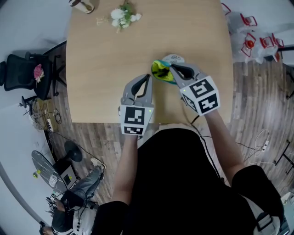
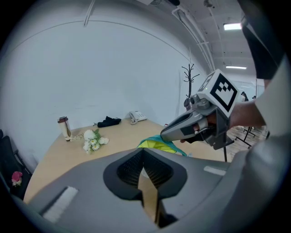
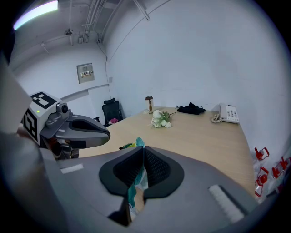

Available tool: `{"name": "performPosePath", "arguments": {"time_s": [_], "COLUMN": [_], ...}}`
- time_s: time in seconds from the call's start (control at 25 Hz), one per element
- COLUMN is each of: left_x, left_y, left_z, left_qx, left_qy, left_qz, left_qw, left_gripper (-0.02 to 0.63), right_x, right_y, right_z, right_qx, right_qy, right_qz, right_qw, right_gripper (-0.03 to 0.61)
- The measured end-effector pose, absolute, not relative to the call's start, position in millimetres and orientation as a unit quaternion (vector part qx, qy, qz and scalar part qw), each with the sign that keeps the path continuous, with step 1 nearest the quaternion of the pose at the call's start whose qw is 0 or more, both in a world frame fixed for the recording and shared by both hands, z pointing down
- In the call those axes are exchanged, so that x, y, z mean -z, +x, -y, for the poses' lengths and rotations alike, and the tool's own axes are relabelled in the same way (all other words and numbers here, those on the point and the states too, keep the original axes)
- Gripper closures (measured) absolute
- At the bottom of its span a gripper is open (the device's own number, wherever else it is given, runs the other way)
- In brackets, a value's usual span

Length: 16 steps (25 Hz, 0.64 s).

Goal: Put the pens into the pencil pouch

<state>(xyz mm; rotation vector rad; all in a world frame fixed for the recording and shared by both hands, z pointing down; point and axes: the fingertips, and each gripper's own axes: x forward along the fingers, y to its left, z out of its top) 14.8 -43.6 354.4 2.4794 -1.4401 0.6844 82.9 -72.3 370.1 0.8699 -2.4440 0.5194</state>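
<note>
A yellow and teal pencil pouch [image 1: 161, 71] lies on the wooden table [image 1: 105, 59], a little right of centre. My right gripper [image 1: 174, 68] is shut on its near edge, and teal fabric [image 3: 133, 190] shows pinched between the pads. In the left gripper view the pouch [image 2: 158, 144] lies just beyond my jaws. My left gripper [image 1: 147, 79] hovers beside the pouch on its left, shut with nothing between its pads. I cannot make out a pen in any view.
White flowers [image 1: 123, 16] and a small cup [image 1: 82, 4] sit at the table's far edge. A phone [image 3: 227, 113] and a black cloth [image 3: 192, 108] lie at the far end. A white round thing [image 1: 174, 58] lies behind the pouch. An office chair [image 1: 27, 75] stands left.
</note>
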Motion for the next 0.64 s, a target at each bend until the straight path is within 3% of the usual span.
{"name": "performPosePath", "arguments": {"time_s": [0.64], "left_x": [-363.6], "left_y": [5.5], "left_z": [42.5], "left_qx": [-0.239], "left_qy": [0.834], "left_qz": [0.486], "left_qw": [0.107], "left_gripper": [0.615], "right_x": [-373.2], "right_y": [74.9], "right_z": [70.2], "right_qx": [-0.188], "right_qy": [0.311], "right_qz": [0.898], "right_qw": [0.248], "right_gripper": [0.56]}}
